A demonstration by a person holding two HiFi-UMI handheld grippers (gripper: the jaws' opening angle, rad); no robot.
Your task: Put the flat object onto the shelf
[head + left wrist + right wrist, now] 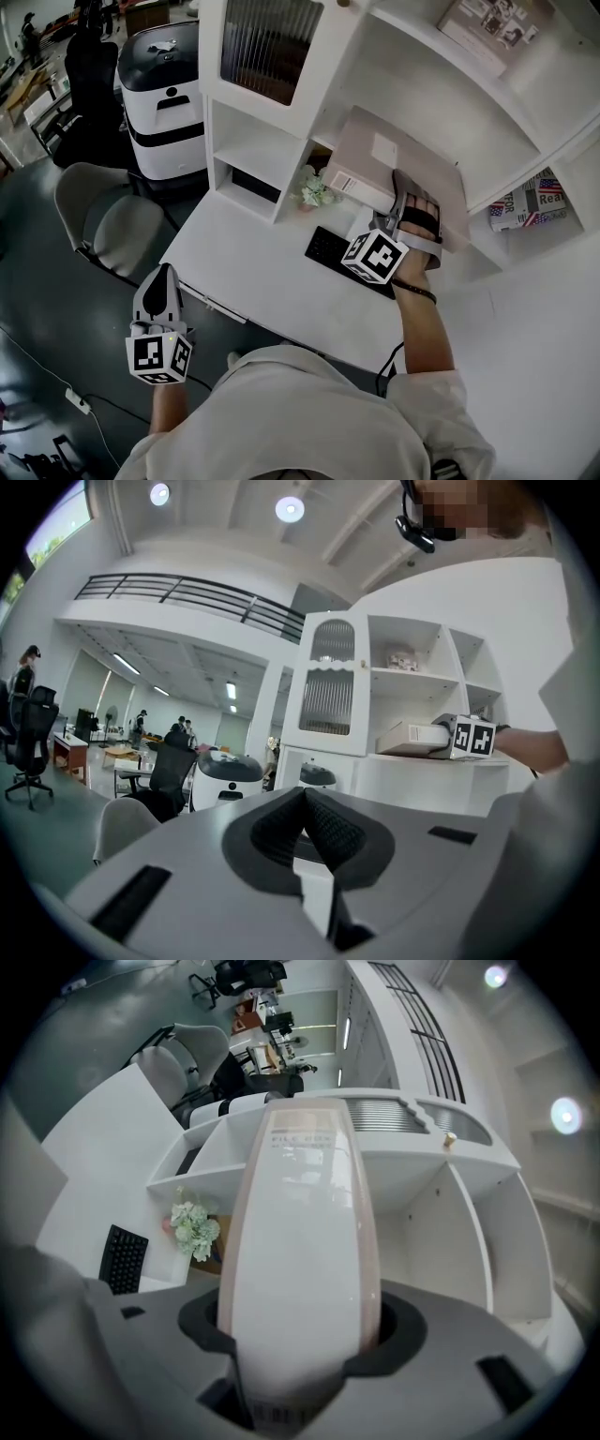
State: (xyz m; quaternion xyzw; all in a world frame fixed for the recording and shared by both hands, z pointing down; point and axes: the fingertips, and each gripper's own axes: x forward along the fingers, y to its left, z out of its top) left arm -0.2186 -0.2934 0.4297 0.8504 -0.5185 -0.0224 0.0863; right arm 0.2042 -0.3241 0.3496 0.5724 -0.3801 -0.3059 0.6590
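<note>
The flat object is a pale pink and white file box point(394, 159). It lies across the middle of the white shelf unit point(281, 141), its labelled end towards the desk. My right gripper point(415, 208) is shut on its near end. In the right gripper view the box point(300, 1232) fills the gap of the right gripper point(300, 1340), both pads against its sides. The left gripper view shows the box point(411, 738) level on a shelf board. My left gripper point(161, 281) hangs shut and holding nothing, low at the left, off the desk; its pads point(323, 827) meet.
On the white desk point(253, 272) lie a black keyboard point(328, 248) and a small flower pot point(317, 192). Magazines point(534, 202) sit in a right compartment. A grey chair point(103, 220) and a white and black machine point(164, 94) stand left of the desk.
</note>
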